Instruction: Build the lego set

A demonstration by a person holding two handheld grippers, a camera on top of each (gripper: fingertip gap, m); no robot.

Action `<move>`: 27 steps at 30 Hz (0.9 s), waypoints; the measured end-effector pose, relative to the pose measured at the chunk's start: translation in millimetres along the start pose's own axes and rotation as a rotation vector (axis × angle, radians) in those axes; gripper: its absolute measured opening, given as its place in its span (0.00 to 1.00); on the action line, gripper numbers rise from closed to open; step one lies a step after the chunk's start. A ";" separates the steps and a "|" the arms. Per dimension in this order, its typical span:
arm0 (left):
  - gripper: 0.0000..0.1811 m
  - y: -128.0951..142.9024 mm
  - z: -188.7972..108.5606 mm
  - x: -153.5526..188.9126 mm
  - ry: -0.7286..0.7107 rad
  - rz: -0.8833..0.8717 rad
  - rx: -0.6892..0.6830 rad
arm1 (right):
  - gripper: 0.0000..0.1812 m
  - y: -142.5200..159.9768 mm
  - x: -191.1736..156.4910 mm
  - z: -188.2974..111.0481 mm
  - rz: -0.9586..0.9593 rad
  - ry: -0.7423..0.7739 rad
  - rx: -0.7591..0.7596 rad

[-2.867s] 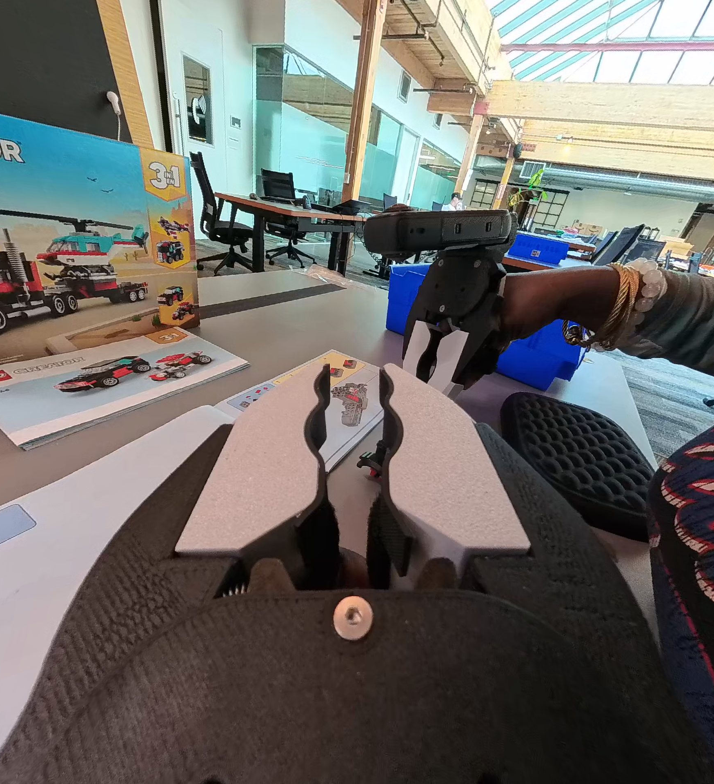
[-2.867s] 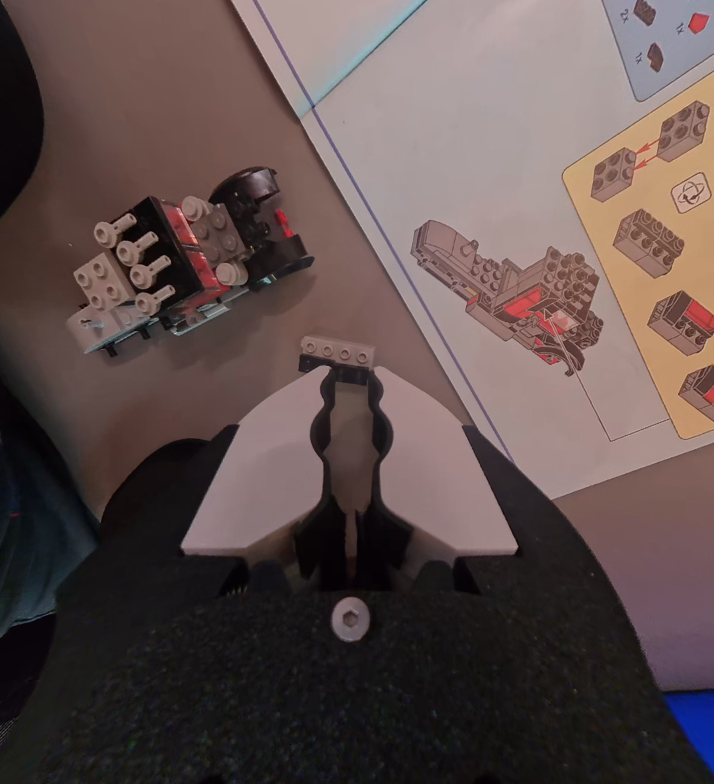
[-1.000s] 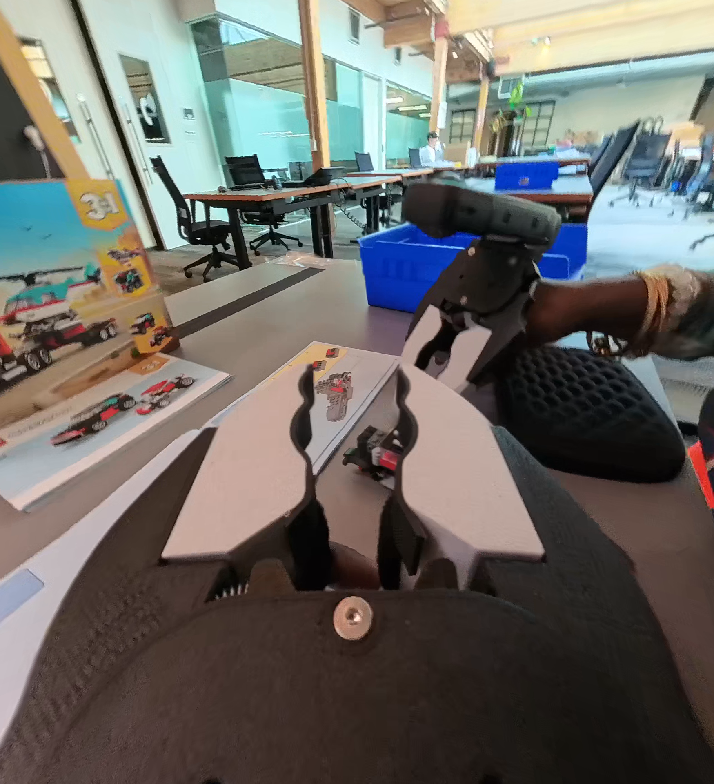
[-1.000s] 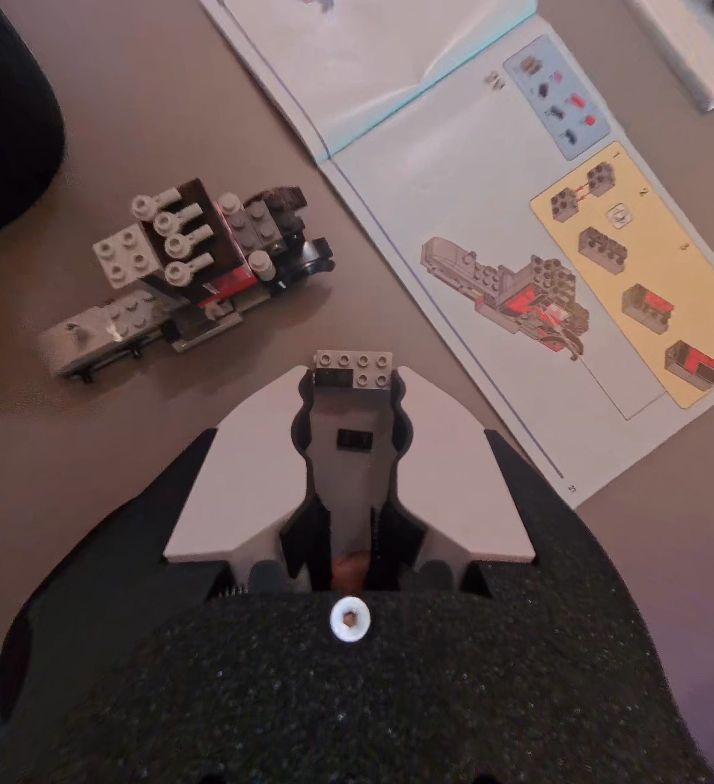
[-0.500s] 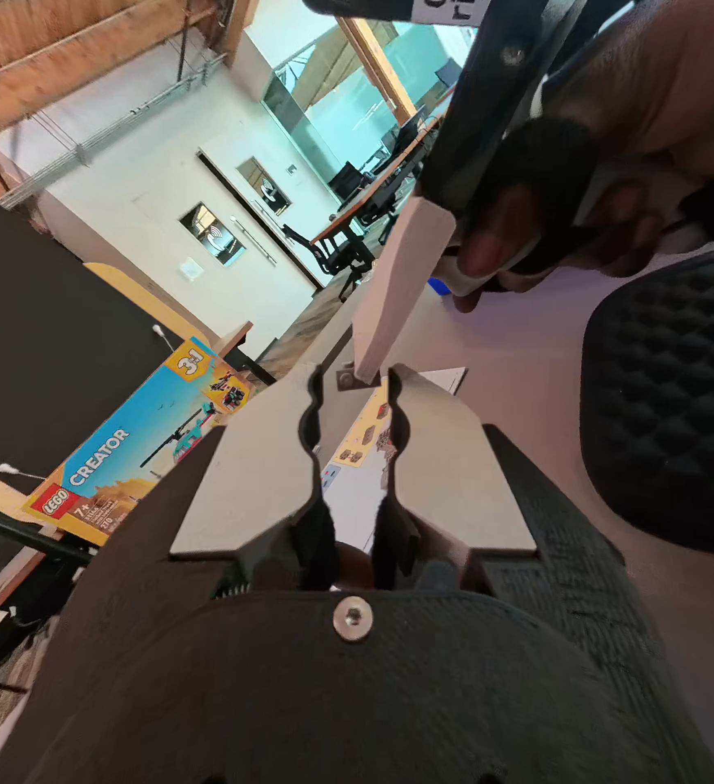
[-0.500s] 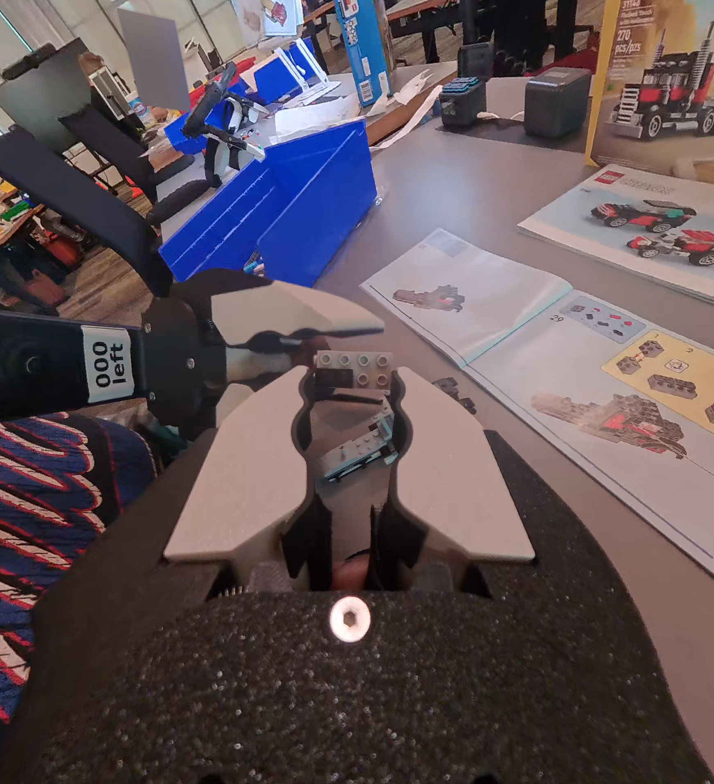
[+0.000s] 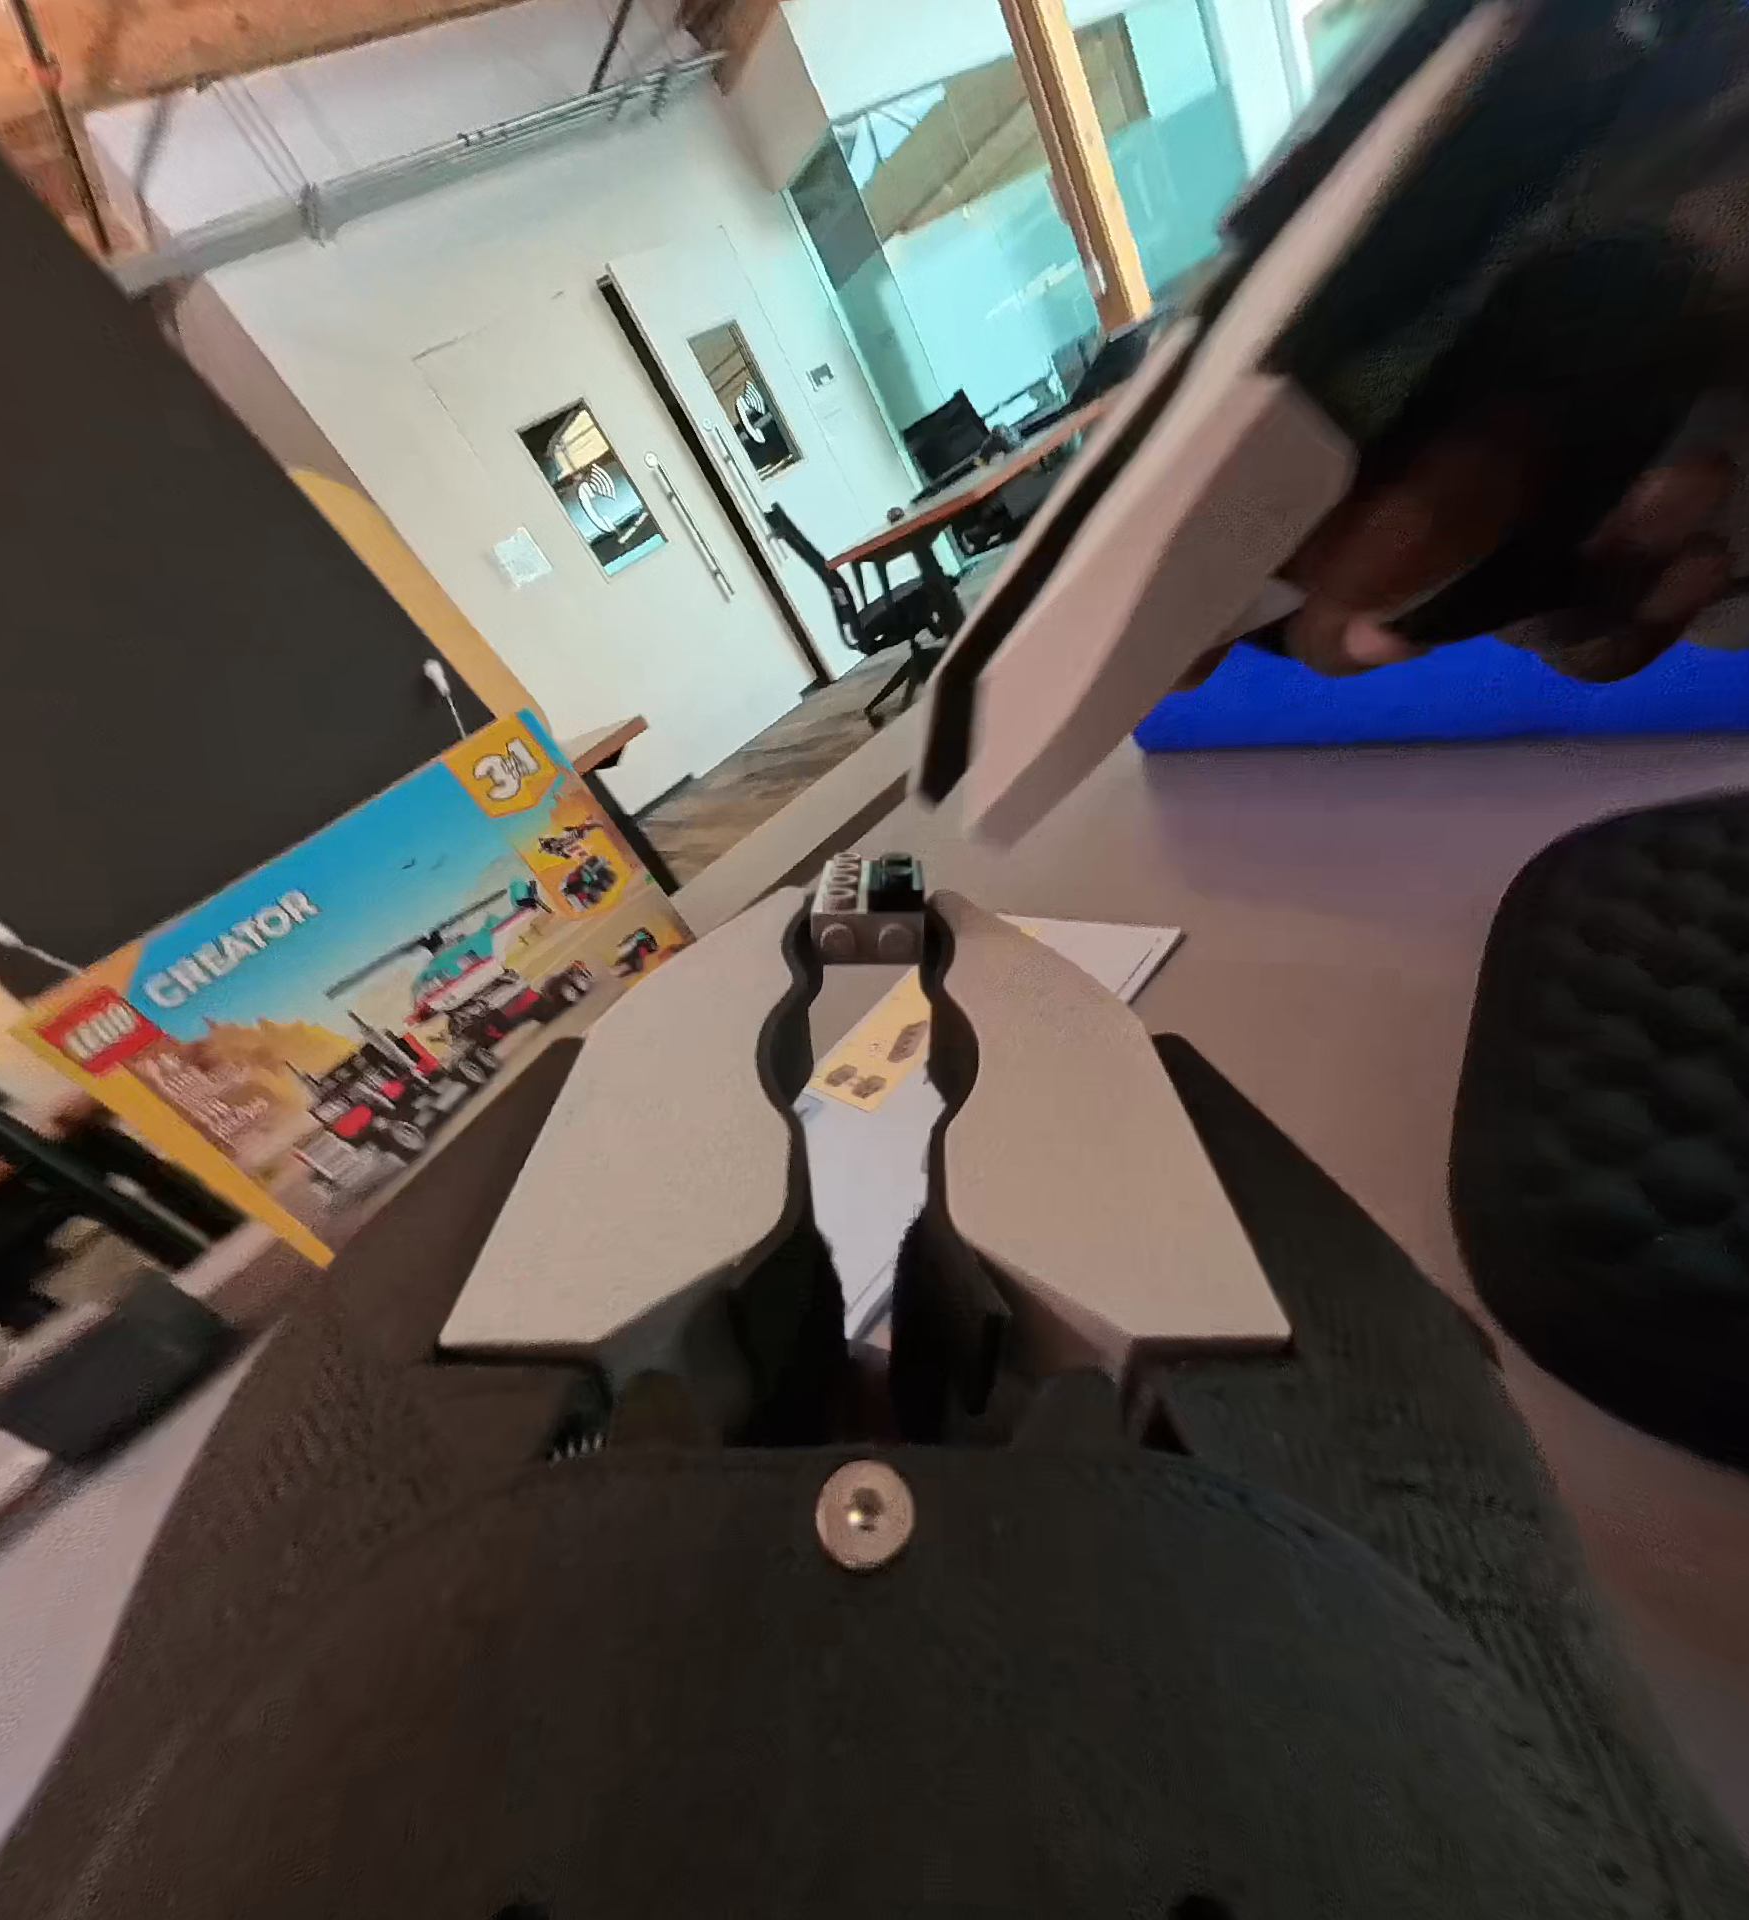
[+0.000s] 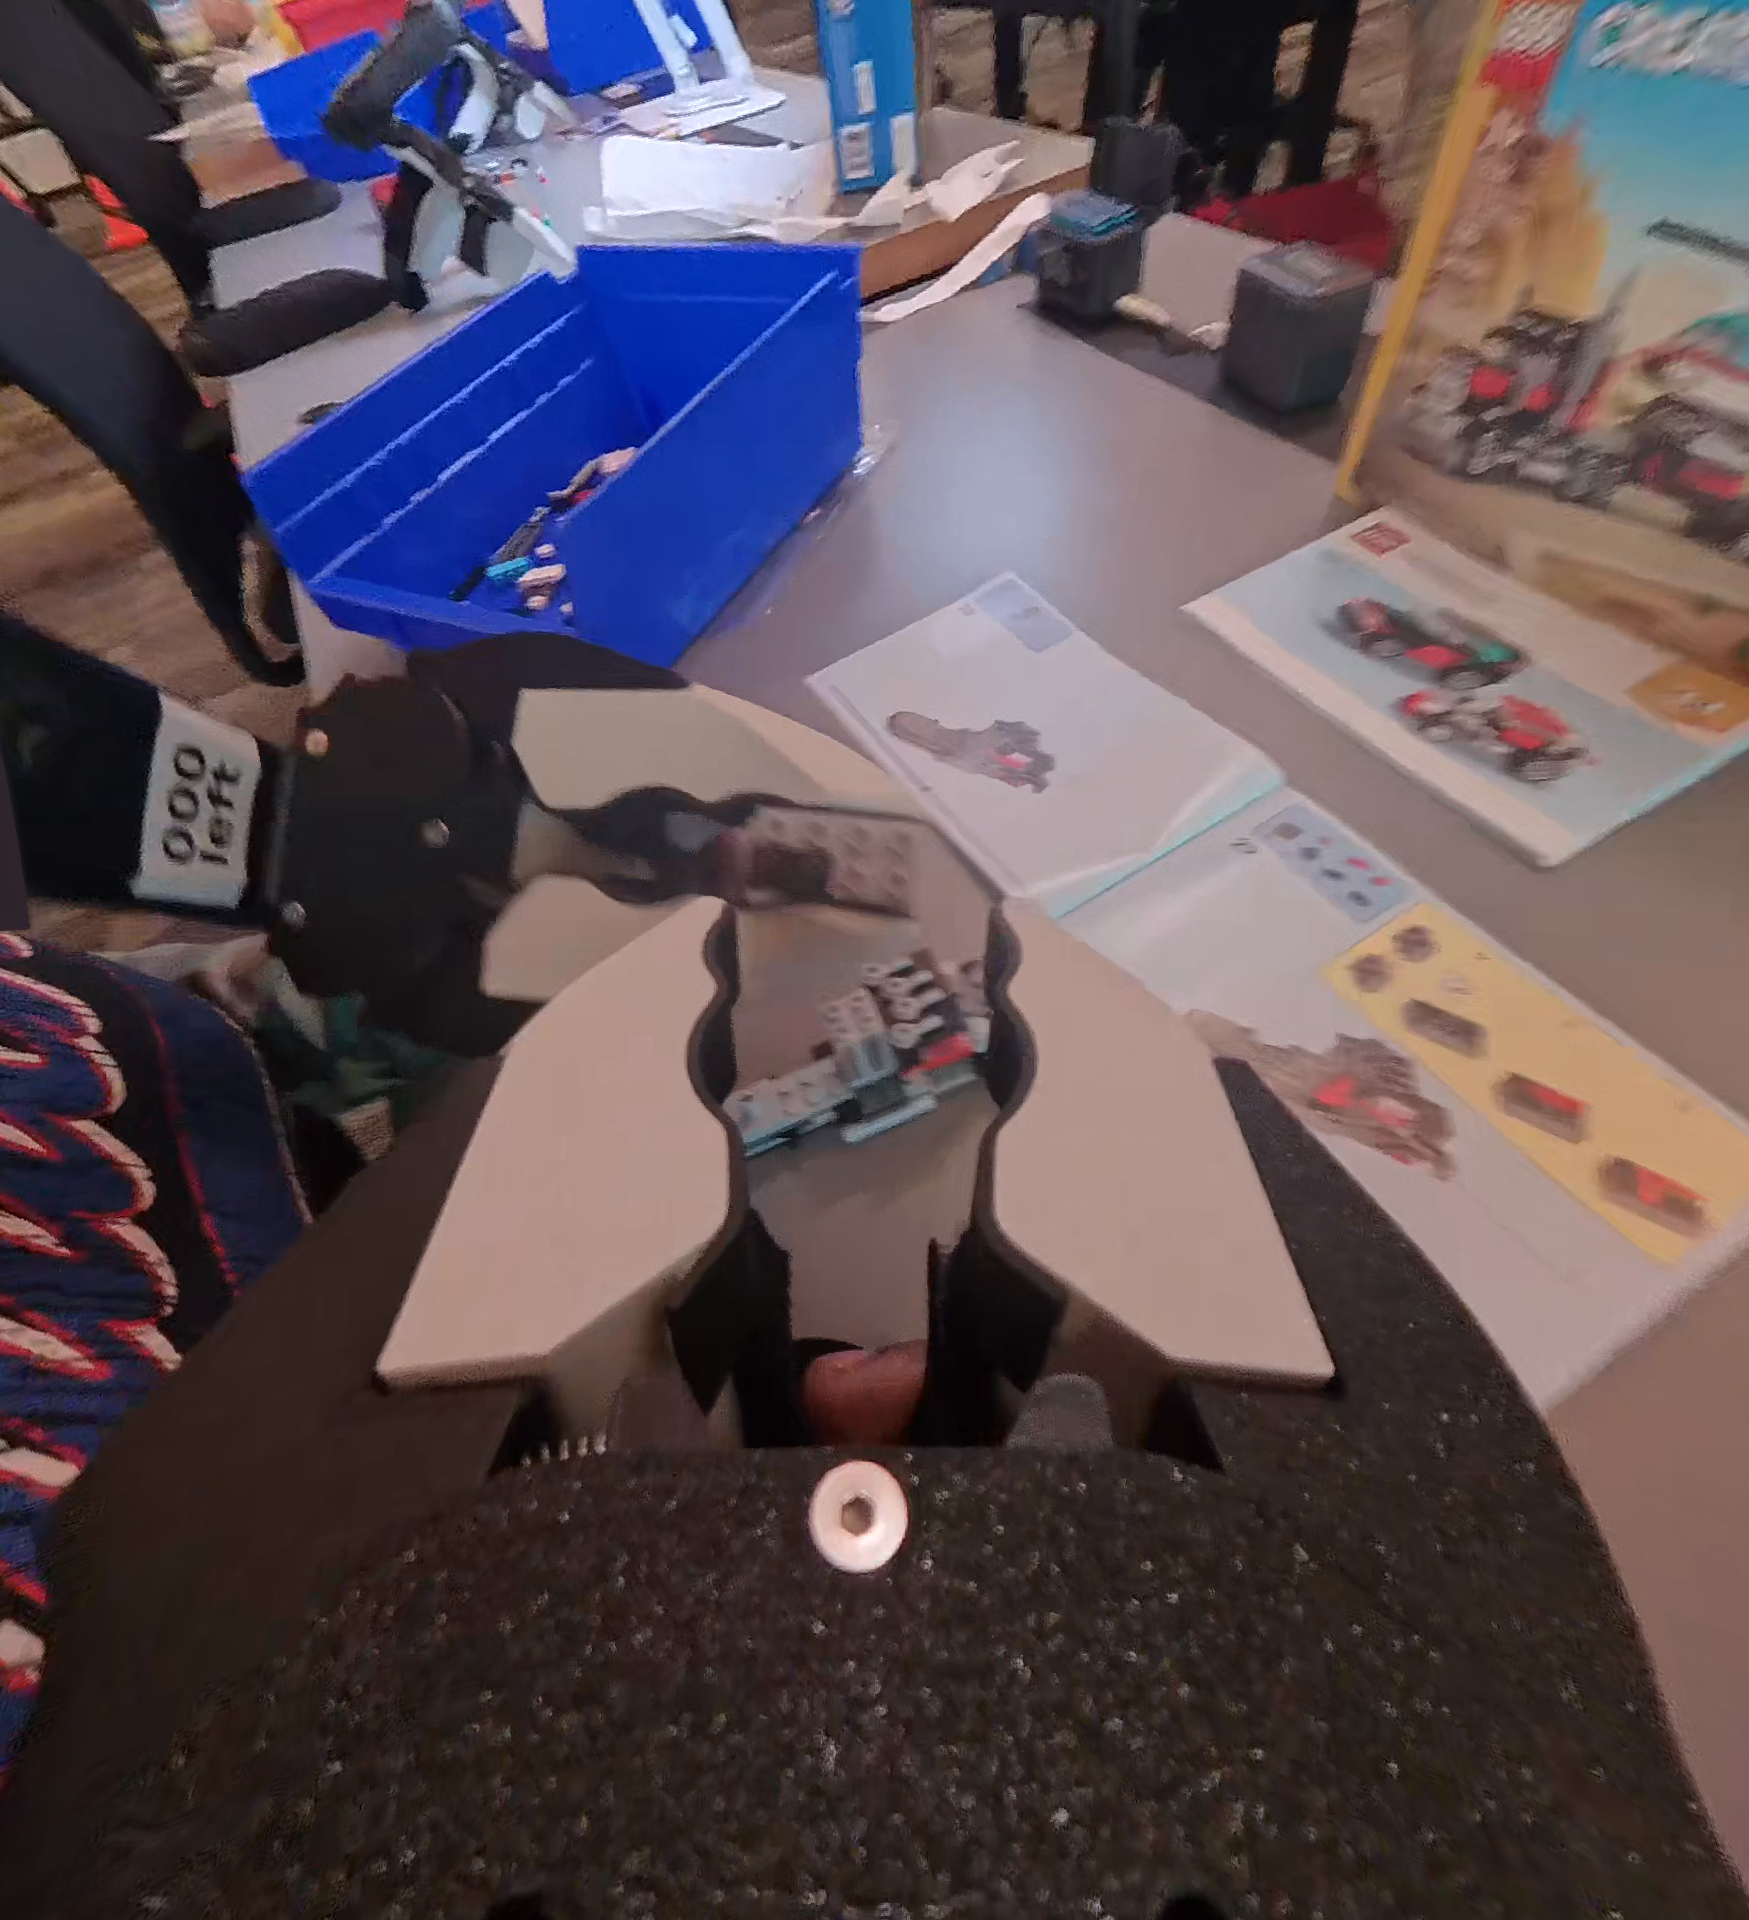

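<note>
The left wrist view shows the left gripper (image 7: 868,920) pinching a small grey-and-black brick assembly (image 7: 868,914) at its fingertips, lifted above the tabletop (image 7: 1317,883). Only the right wrist view shows the partly built model (image 8: 865,1049) lying on the tabletop beside the open instruction booklet (image 8: 1140,821). The right gripper (image 8: 859,935) has its fingers spread, empty. Motion blur obscures the model's detail.

Grey-and-black brick piece (image 7: 868,910) pinched in left tongs (image 7: 870,920); partly built model (image 8: 865,1049) on table.
</note>
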State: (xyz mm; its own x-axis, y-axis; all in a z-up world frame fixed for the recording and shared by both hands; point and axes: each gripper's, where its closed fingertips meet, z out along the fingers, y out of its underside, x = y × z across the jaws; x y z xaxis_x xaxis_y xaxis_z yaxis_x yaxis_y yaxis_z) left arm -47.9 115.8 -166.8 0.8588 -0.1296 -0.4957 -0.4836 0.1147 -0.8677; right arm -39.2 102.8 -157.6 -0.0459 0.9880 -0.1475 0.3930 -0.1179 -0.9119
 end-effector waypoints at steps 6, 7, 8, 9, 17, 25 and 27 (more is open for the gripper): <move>0.10 3.6 -23.6 -46.1 0.078 -0.545 0.152 | 0.11 80.6 56.1 -28.9 -0.028 0.135 -0.390; 0.10 4.9 -26.2 -50.0 0.095 -0.578 0.169 | 0.11 100.0 57.1 -24.8 -0.030 0.119 -0.461; 0.10 5.1 -27.5 -50.6 0.123 -0.596 0.185 | 0.11 114.0 55.0 -18.7 -0.052 0.080 -0.499; 0.10 5.9 -27.9 -49.9 0.149 -0.607 0.191 | 0.11 123.4 55.5 -12.6 -0.071 0.062 -0.516; 0.10 29.9 -21.7 -49.1 0.045 -0.449 0.086 | 0.14 135.4 67.7 10.9 0.024 0.131 -0.624; 0.10 37.9 -18.8 -44.7 -0.003 -0.387 0.034 | 0.12 140.5 67.7 19.0 0.029 0.151 -0.653; 0.10 37.1 -19.0 -46.3 -0.024 -0.389 0.038 | 0.09 140.6 68.6 19.5 0.016 0.159 -0.660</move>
State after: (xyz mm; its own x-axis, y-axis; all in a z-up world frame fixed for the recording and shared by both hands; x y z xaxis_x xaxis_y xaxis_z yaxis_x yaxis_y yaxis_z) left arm -108.8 107.4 -176.8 0.9807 -0.1475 -0.1282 -0.1146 0.0975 -0.9886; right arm -5.0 152.1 -303.4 0.0804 0.9952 -0.0551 0.8733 -0.0969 -0.4775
